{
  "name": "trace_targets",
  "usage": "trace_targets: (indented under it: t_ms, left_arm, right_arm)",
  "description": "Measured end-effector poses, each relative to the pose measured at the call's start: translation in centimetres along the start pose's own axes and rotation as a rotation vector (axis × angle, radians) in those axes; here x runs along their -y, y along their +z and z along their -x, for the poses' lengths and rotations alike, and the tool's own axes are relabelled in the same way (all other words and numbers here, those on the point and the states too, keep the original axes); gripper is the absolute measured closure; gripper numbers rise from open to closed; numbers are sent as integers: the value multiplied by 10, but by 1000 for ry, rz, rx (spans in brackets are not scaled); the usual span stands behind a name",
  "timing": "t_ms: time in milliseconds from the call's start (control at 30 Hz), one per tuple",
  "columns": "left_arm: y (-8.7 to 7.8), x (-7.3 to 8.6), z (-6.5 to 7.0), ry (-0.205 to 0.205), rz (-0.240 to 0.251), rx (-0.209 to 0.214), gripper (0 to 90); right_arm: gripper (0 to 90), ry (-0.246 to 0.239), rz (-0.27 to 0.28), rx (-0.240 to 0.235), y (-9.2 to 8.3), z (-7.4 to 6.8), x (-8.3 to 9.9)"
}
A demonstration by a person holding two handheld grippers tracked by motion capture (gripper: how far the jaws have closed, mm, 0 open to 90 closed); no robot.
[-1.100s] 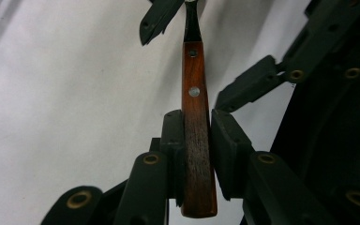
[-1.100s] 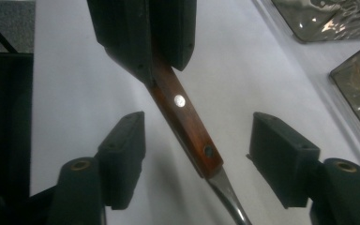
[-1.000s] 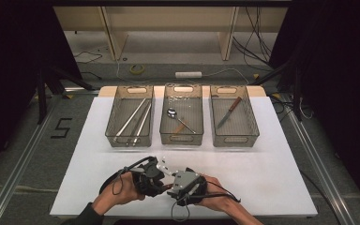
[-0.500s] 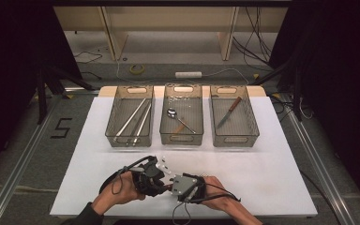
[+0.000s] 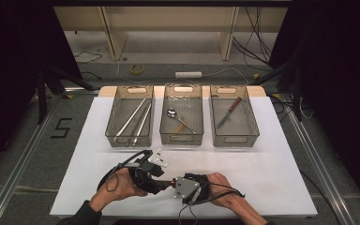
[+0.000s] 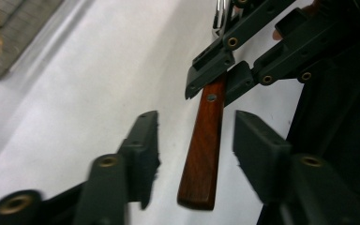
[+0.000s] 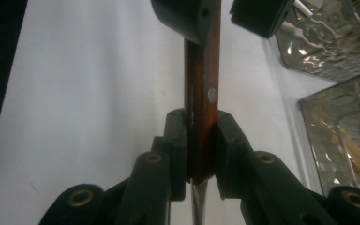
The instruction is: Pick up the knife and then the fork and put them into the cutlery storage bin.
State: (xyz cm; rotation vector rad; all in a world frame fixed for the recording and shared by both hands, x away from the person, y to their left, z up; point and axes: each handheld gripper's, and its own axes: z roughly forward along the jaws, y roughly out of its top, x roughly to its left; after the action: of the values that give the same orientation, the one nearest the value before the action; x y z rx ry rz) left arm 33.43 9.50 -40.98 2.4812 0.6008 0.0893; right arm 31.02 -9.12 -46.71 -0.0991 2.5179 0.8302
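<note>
The wooden handle (image 6: 205, 145) of the piece of cutlery is showing a reddish-brown, smooth, lightly glossy finish with a small metal rivet, and bright polished metal is gleaming beyond it. The left gripper (image 6: 194, 157) and right gripper (image 7: 200, 140) are looking like matt black plastic with brass-coloured pins at the joints of the jaws. The worktop (image 5: 281, 154) is lying matt white and smooth. The three bins (image 5: 130, 138) are looking like smoky, translucent, glossy plastic.
</note>
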Motion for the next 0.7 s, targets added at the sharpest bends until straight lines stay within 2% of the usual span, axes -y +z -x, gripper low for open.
trace_targets:
  t_ms: [167,267,333,433,700]
  left_arm:
    - [-6,1,-3,-8,96,-64,311]
    - [-11,2,-5,-21,168,-97,264]
    - [-14,4,-7,-39,224,-105,245]
    - [-18,8,-11,-61,275,-108,212]
    - [-21,22,-22,-136,378,-120,175]
  right_arm:
    - [779,21,-13,23,-8,8,3]
    - [779,33,-20,34,-12,12,6]
    - [779,41,-21,33,-14,14,9]
    - [779,48,-28,43,-16,16,12]
    - [779,84,-22,62,-23,25,20]
